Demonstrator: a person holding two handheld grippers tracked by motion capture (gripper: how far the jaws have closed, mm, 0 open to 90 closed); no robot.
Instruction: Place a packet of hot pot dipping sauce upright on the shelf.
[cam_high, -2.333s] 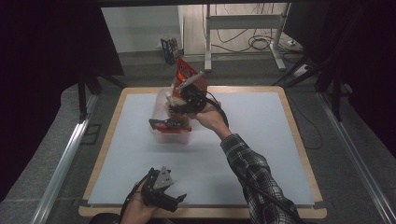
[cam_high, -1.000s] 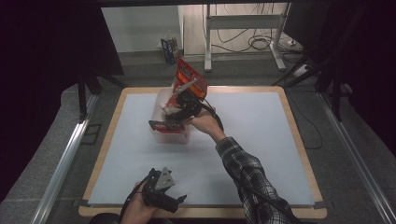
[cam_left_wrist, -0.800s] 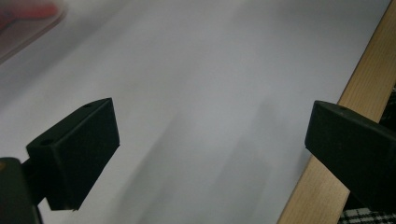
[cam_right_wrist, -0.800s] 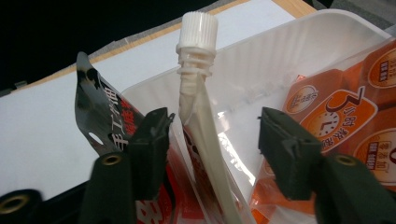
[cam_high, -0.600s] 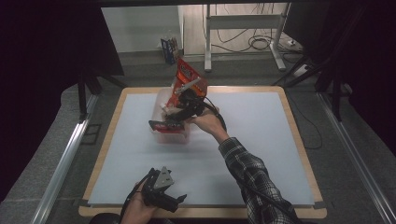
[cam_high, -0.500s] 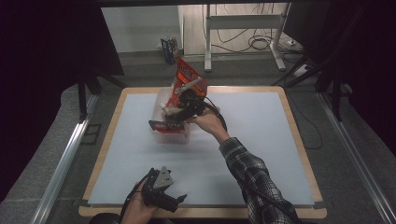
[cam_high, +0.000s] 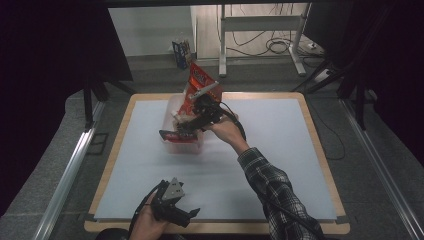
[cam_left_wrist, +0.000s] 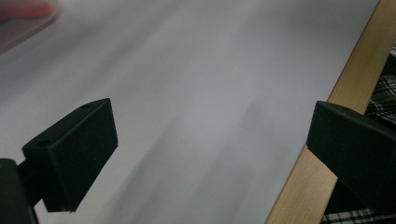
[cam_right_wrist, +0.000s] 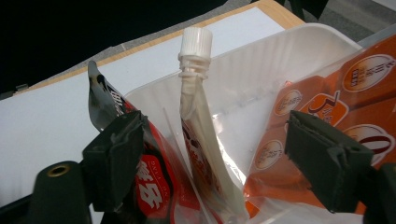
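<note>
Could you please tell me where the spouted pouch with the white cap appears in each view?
High view: spouted pouch stands in the clear tub, under the right claw.
Left gripper view: not in it.
Right gripper view: centre, between the open jaws.
Shared landmark: orange bag.

A wood-edged table (cam_high: 320, 150) with a white top carries a clear tub (cam_high: 172, 107).

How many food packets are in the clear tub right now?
3 visible: a spouted pouch with a white cap between the open right tool's jaws, an orange bag on one side, a dark-and-red packet on the other. The tub may hide more.
</note>
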